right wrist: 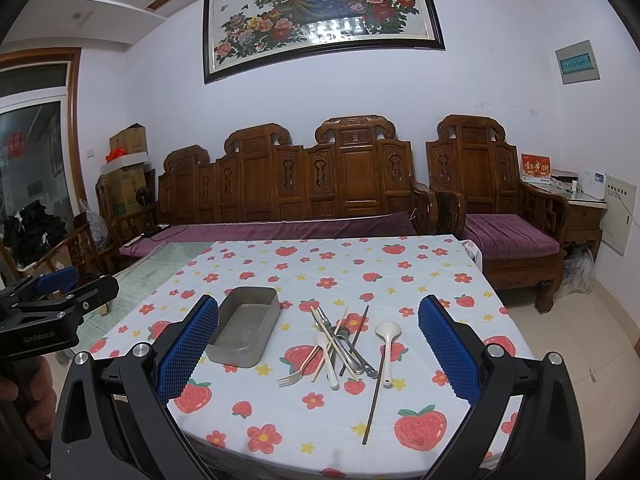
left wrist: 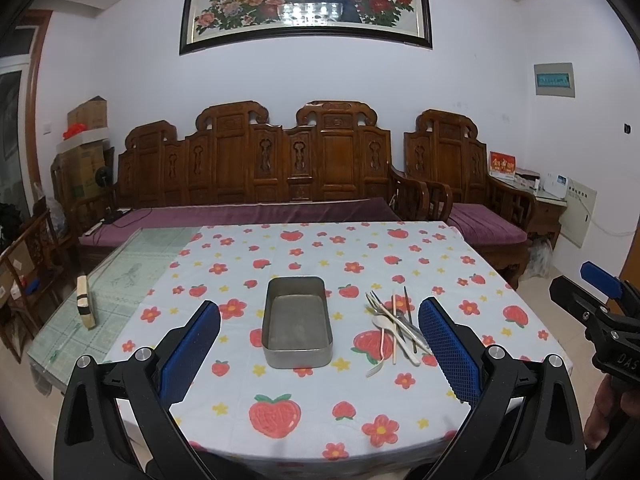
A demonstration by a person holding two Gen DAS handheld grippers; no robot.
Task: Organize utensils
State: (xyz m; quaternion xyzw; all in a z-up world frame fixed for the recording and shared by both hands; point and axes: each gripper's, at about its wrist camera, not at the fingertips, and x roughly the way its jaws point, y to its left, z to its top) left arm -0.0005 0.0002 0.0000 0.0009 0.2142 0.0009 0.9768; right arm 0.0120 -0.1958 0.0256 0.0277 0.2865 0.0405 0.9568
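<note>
Both jaws spread wide, nothing held: your left gripper (left wrist: 320, 344) frames the empty metal tin (left wrist: 297, 322), your right gripper (right wrist: 318, 344) hovers over the utensil pile (right wrist: 340, 344) at the tin's three o'clock, likely lined up for a first pick.

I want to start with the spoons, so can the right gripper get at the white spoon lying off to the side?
Probably yes. The right gripper is open and empty, and the white spoon lies apart from the pile of utensils, with nothing over it.
</note>
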